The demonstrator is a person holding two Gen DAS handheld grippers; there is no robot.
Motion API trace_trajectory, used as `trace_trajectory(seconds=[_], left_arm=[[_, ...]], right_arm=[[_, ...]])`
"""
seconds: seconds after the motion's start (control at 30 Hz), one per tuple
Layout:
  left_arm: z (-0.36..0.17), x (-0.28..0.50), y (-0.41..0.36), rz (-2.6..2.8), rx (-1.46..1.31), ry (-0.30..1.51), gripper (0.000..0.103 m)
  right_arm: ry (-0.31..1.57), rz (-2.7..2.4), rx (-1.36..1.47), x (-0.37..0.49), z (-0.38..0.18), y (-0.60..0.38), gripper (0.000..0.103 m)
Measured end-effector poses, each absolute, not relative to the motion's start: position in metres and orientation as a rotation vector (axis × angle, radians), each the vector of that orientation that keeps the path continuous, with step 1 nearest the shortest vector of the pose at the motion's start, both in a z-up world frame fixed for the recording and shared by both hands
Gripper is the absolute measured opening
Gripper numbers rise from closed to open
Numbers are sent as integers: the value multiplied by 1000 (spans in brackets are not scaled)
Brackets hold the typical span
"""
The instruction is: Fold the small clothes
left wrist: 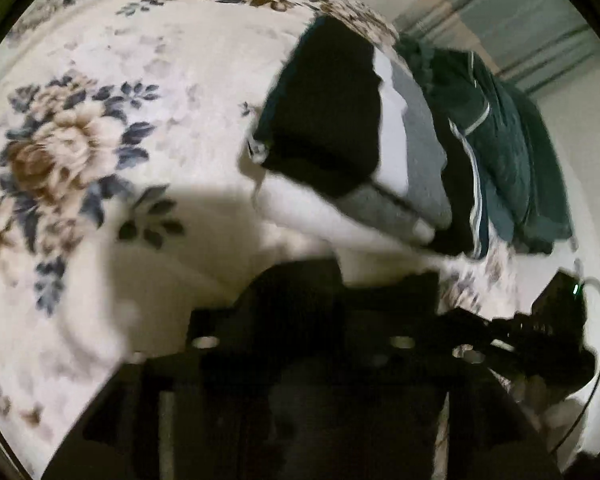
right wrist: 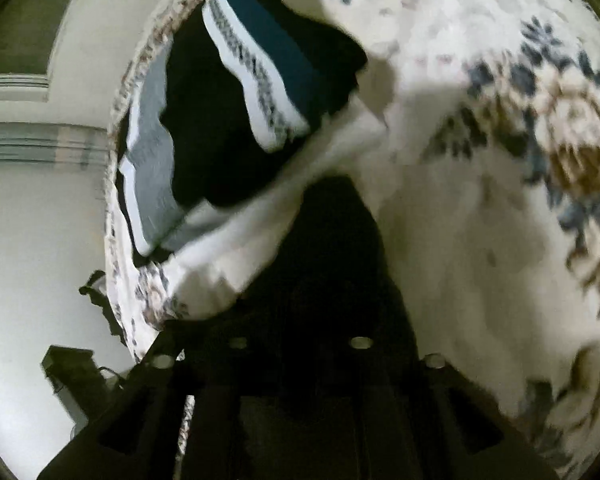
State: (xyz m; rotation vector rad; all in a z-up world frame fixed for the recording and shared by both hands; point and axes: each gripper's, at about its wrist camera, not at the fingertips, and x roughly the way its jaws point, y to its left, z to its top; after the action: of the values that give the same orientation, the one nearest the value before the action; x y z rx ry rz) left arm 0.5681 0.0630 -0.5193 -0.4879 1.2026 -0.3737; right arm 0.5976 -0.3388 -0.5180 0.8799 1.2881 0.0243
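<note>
A white garment [left wrist: 312, 216] lies on the floral bed cover [left wrist: 100, 128], under a stack of folded dark, white and grey clothes [left wrist: 332, 120]. My left gripper [left wrist: 340, 280] is low over the white garment's near edge; its dark fingers blur together and seem to pinch the cloth. In the right wrist view the white garment [right wrist: 260, 232] runs from the stack [right wrist: 228, 120] down to my right gripper [right wrist: 300, 280], whose dark fingers merge in shadow at its edge. Both frames are blurred.
A pile of dark teal and black clothes [left wrist: 500, 148] sits at the bed's right edge. The other gripper [left wrist: 552, 328] with its cable shows at lower right. The bed edge [right wrist: 116, 240] drops to a pale floor [right wrist: 40, 240] on the left.
</note>
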Motion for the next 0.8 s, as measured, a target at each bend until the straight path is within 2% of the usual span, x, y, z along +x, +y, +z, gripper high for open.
trace_trajectory(seconds=[0.03, 0.07, 0.17, 0.23, 0.33, 0.47, 0.53, 0.63, 0.8], left_arm=[[-519, 572, 70, -374, -529, 1185, 56], [-518, 574, 74, -370, -550, 1178, 56], [-511, 569, 89, -383, -611, 1156, 56], [-500, 547, 99, -391, -604, 1138, 56], [-488, 502, 115, -372, -602, 1121, 57], [-483, 416, 135, -299, -684, 1094, 57], [-490, 369, 140, -244, -764, 1118, 57], [-505, 310, 133, -182, -901, 1156, 57], [-550, 277, 95, -170, -1146, 1159, 58]], right_arm=[[1262, 21, 880, 600, -515, -343, 52], [1256, 16, 869, 601, -513, -345, 57], [1258, 19, 802, 597, -501, -349, 60], [1274, 41, 756, 584, -495, -352, 73], [1307, 77, 728, 563, -495, -358, 84], [1395, 165, 714, 537, -510, -366, 89], [1419, 198, 701, 533, -517, -368, 95], [1472, 292, 700, 533, -533, -368, 95], [1526, 435, 714, 563, -562, -362, 95]])
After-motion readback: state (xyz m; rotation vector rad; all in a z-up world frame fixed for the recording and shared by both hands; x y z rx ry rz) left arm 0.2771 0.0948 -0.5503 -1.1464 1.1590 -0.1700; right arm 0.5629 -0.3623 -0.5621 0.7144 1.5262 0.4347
